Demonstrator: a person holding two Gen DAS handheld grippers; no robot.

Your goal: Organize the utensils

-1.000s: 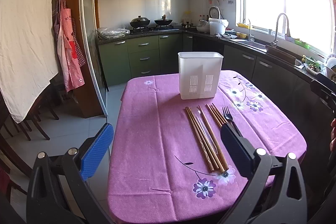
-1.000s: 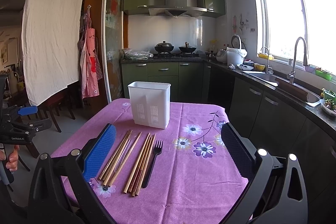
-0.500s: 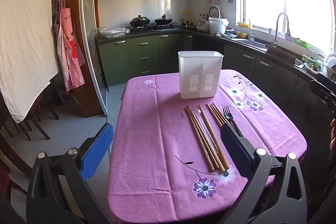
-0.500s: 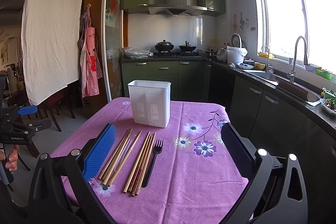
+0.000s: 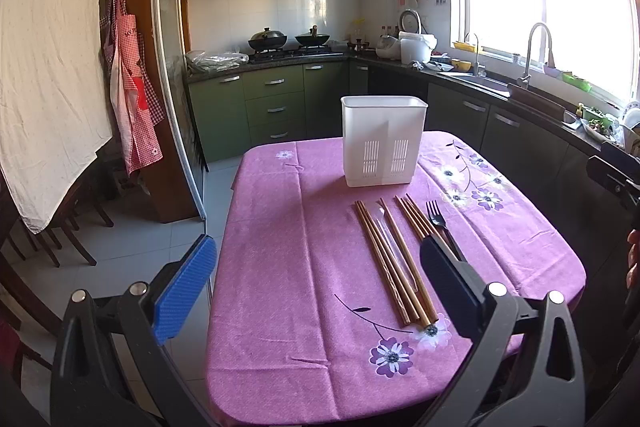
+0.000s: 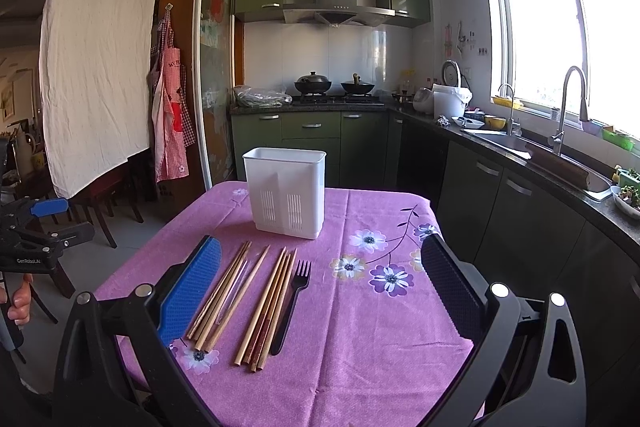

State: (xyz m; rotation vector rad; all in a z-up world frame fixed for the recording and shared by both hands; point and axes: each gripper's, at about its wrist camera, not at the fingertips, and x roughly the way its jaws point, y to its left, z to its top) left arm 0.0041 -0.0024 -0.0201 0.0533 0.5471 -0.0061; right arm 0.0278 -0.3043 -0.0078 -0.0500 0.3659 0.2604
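**Two open grippers waiting over a pink table**

The left gripper (image 5: 316,275) is hanging in the air near the table's (image 5: 280,247) front edge. Its jaws are spread wide and are holding nothing. The right gripper (image 6: 320,283) is hanging over the table too. Its jaws are also wide apart and are holding nothing.

A pink cloth (image 6: 360,347) with flowers is covering the table. A white bin (image 5: 383,141) is standing upright on the far part of the table. It has slots low on its front.

Chopsticks (image 5: 390,259) are lying flat on the cloth, just in front of the bin. They are lying side by side in small bunches, pointing toward the bin. A clear thin thing is lying among them, but it is too faint to tell what it is. A black fork (image 6: 292,305) is lying right beside the chopsticks, on their right side, with its prongs pointing toward the bin.

Nothing is touching the chopsticks or the fork but the cloth
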